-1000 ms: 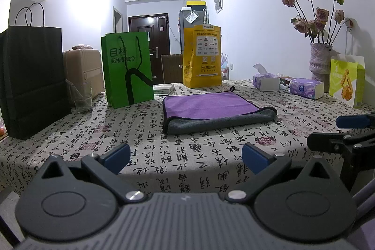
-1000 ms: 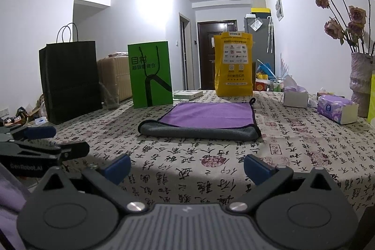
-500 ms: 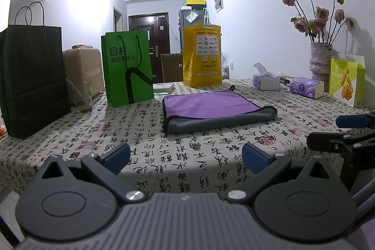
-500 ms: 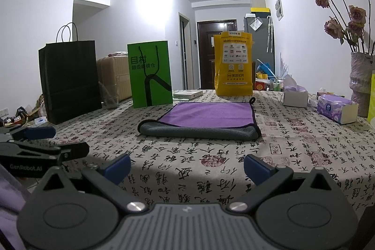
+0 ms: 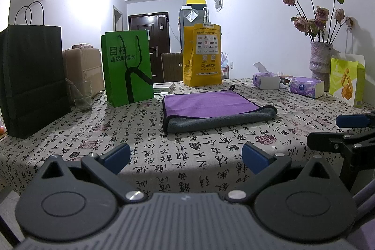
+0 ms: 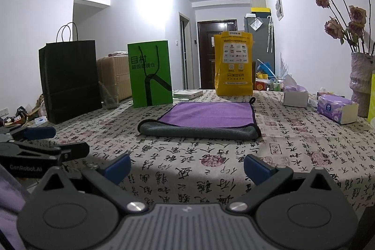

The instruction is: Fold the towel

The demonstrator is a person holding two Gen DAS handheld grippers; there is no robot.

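Observation:
A purple towel point(image 5: 206, 106) with a grey underside lies folded flat in the middle of the table, its grey fold facing me; it also shows in the right wrist view point(image 6: 208, 113). My left gripper point(image 5: 186, 158) is open and empty, held at the table's near edge, well short of the towel. My right gripper point(image 6: 187, 168) is open and empty, also at the near edge. Each gripper shows at the side of the other's view: the right gripper point(image 5: 346, 132) and the left gripper point(image 6: 39, 142).
The table point(image 5: 140, 132) has a cloth printed with calligraphy. At the back stand a black bag point(image 5: 30, 79), a green bag point(image 5: 127, 67), a yellow bag point(image 5: 202, 55) and a glass point(image 5: 80, 95). Tissue boxes point(image 5: 307, 87), a vase of roses point(image 5: 320, 57) and a snack box point(image 5: 346, 81) sit right.

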